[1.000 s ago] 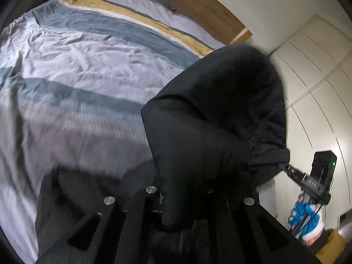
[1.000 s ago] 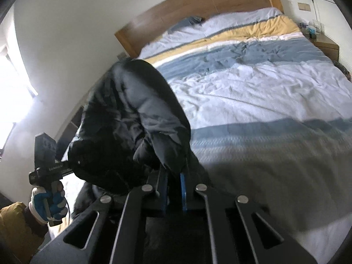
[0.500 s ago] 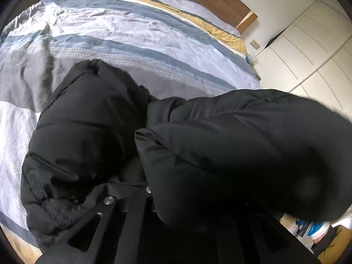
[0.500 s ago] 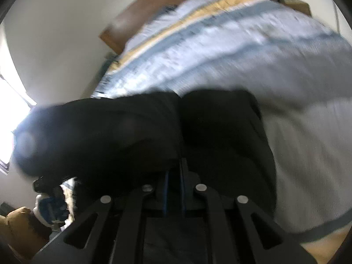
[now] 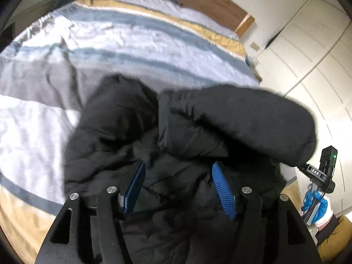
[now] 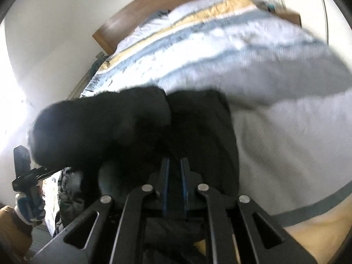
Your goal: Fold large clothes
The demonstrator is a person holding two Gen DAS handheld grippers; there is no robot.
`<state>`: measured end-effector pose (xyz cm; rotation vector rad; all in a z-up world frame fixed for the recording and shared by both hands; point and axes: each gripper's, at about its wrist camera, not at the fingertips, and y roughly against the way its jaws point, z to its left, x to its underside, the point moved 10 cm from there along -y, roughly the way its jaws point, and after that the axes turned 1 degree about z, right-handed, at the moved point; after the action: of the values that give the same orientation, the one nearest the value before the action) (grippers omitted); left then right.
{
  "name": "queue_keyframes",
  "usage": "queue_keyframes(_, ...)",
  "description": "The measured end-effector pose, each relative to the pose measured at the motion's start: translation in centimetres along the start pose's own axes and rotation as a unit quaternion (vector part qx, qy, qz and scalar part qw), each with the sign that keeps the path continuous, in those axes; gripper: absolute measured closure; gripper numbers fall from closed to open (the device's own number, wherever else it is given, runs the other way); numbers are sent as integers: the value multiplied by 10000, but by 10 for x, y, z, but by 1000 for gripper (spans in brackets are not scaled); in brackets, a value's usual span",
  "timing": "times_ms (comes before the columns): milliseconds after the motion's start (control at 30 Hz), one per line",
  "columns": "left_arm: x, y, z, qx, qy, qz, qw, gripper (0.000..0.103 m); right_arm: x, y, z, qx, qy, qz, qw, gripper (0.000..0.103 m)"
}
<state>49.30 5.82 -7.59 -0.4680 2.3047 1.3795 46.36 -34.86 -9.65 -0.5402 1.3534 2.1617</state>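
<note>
Between the left gripper's [image 5: 178,183] blue fingers [image 5: 223,190], which have just been opening and now stand wide, the black puffer jacket [image 5: 123,118] lies loose on the striped bed [image 5: 136,39], pressed by neither pad. Right gripper [image 6: 175,171]: fingers narrow, pinching a jacket fold ahead of them.

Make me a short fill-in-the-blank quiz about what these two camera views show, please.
1. The puffy jacket is coloured ____.
2. It rests on a striped ____.
3. The left tongs, just opening, have pads coloured ____.
4. The right tongs are ____ on the jacket.

Missing words: black; bed; blue; shut
</note>
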Motion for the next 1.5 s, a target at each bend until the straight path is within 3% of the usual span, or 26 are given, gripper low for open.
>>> queue_keyframes(100,-36,22,-12,-56,-156,-395,9991,29,-43,16,19,-79,225,-341,9991,93)
queue_keyframes(133,-53,26,-21,44,-195,-522,9984,28,-61,18,31,-155,340,-479,9982,87)
queue_keyframes(167,-66,27,-29,83,-242,-610,9978,27,-73,18,39,-204,403,-552,9974,81)
queue_keyframes(233,-90,24,-47,120,-414,-730,9964,26,-97,17,59,-338,535,-685,9956,52)
queue_keyframes(367,-103,3,-84,211,-780,-633,9947,22,-114,1,101,-631,845,-599,9926,51)
queue_keyframes(500,-79,-33,-112,297,-1073,-330,9932,21,-92,-23,134,-729,1279,-206,9889,51)
queue_keyframes(600,-48,-56,-112,58,-1343,-28,9909,21,-59,-43,144,-750,1611,252,9838,51)
queue_keyframes(667,-14,-82,-97,-97,-1333,369,9903,21,-30,-60,139,-557,1953,616,9772,51)
queue_keyframes(767,17,-104,-77,-443,-1467,533,9867,21,13,-84,120,-129,2386,1067,9651,51)
queue_keyframes(1033,45,-157,-52,-902,-1673,585,9800,21,58,-135,82,289,2489,1223,9603,50)
queue_keyframes(1167,50,-153,-52,-922,-1762,529,9786,21,66,-137,78,331,2504,1258,9594,50)
queue_keyframes(1333,61,-122,-60,-922,-1846,503,9772,21,78,-109,76,327,2525,1346,9576,50)
queue_keyframes(1500,32,-77,-69,-856,-1793,24,9801,21,61,-79,83,392,2537,1312,9576,51)
